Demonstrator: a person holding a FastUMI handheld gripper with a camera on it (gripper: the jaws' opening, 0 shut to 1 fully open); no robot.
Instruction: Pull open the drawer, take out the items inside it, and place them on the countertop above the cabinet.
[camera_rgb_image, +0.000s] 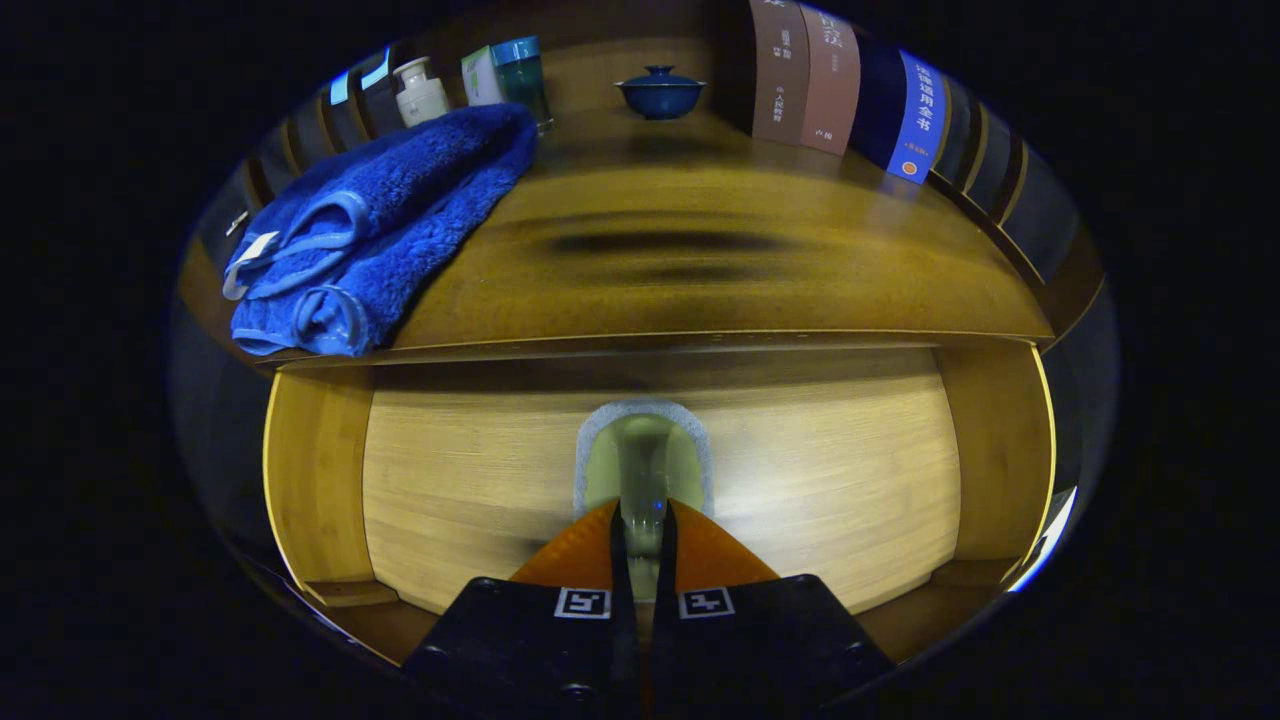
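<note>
Evidently the hand-held gripper (641, 520) is working on the drawer pull: its two fingers stand nearly together, with only a narrow slit between them, and their tips sit at the lower lip of the arched handle cut-out (643, 462) in the middle of the drawer front (480, 480). A pale vertical strip shows in that slit and runs up into the cut-out; whether it is part of the handle pinched between the fingers or just a reflection I cannot tell, so a firm grip on it is not certain. Holding the fingers narrow and centred here makes sense for hooking or clamping the pull before drawing the front outward. That front lies flush between the cabinet's side posts under the surface (700, 270), so the drawer looks closed or barely started, and whatever it holds is hidden behind the wood. On top, a folded blue towel (370, 240) lies at the left end, partly overhanging the edge; behind it stand a small pump bottle (420, 92) and a teal box (520, 75), a lidded blue bowl (660, 92) sits at the back centre, and books (850, 95) stand on the right. The middle stretch is bare, a likely spot for the items. Dark smeared bands there look like shadow or blur.
</note>
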